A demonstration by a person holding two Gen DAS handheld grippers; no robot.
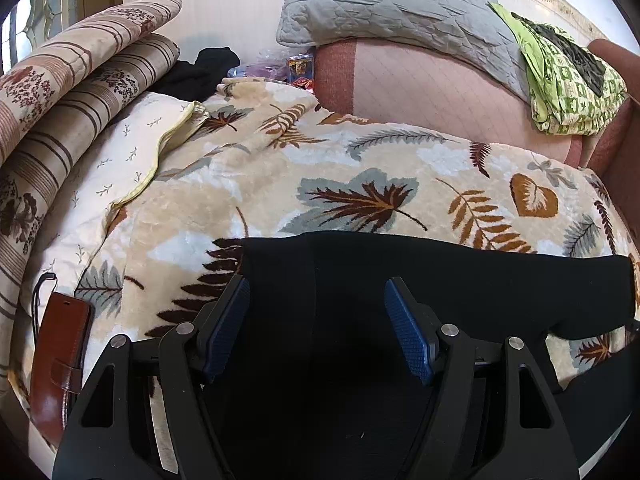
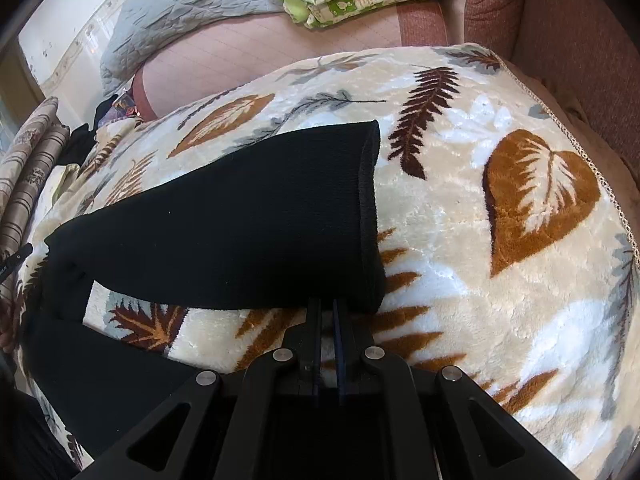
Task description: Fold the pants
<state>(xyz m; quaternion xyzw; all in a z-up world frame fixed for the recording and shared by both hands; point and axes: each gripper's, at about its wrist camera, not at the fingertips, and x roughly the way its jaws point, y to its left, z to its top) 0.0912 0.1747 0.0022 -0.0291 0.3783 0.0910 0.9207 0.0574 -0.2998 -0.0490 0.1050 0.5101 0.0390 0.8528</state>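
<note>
Black pants (image 1: 440, 280) lie on a leaf-patterned blanket (image 1: 320, 168). In the left wrist view my left gripper (image 1: 318, 292) is open, its blue pads (image 1: 408, 332) spread apart just above the waist end of the pants. In the right wrist view one pant leg (image 2: 240, 216) lies flat across the blanket (image 2: 500, 280), its hem (image 2: 370, 216) to the right. My right gripper (image 2: 327, 304) is shut at the near edge of that leg by the hem; whether cloth is pinched between the pads I cannot tell.
A brown leather phone case (image 1: 60, 356) lies at the left on the blanket. Folded striped quilts (image 1: 60, 92) are stacked at the far left. A grey quilted pillow (image 1: 392, 4) and green patterned bedding (image 1: 568, 80) rest on a pink mattress behind.
</note>
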